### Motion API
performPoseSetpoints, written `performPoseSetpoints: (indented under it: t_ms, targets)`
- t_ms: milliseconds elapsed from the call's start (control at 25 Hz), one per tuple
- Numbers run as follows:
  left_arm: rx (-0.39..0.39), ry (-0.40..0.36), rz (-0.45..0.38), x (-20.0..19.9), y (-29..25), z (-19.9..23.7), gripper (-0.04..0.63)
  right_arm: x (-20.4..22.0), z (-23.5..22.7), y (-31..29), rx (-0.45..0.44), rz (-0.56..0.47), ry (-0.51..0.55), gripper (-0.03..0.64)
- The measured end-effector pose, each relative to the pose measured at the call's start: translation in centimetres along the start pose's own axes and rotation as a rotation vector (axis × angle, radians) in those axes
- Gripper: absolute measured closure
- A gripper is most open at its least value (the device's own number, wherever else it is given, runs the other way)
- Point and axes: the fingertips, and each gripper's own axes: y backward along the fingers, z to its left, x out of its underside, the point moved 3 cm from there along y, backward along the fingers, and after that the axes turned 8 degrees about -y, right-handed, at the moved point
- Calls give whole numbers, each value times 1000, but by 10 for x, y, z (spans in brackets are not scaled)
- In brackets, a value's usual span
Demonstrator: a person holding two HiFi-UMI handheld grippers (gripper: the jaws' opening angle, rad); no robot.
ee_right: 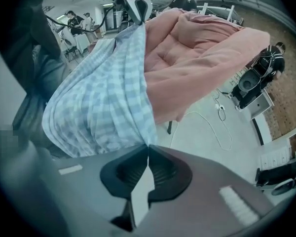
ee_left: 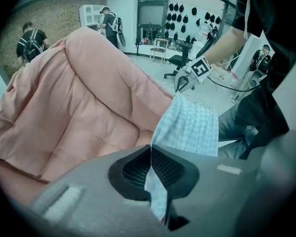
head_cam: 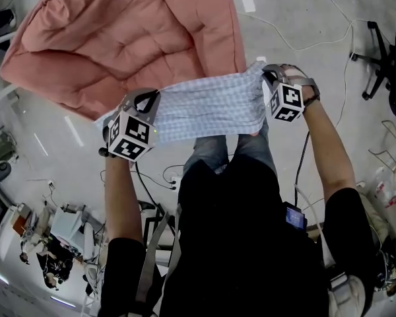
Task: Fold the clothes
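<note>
Claws both clamped, left claw (ee_left: 150,151) pinching one end of blue-checked garment (head_cam: 211,107), right claw (ee_right: 148,149) pinching the other end, fabric stretched between them in the air, beside near edge of pink quilt (head_cam: 119,32), person's jeans (head_cam: 214,152) just behind, grey floor (head_cam: 297,25) below.

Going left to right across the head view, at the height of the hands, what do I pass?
left tool → blue checked cloth, stretched between both tools → right tool → black chair
</note>
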Motion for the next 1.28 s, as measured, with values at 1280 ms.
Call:
performPoseSetpoints:
  t_ms: [1280]
  targets:
    - [-56,91,53,6,-44,126,581,-34,-148,21,338,-40,-290,609]
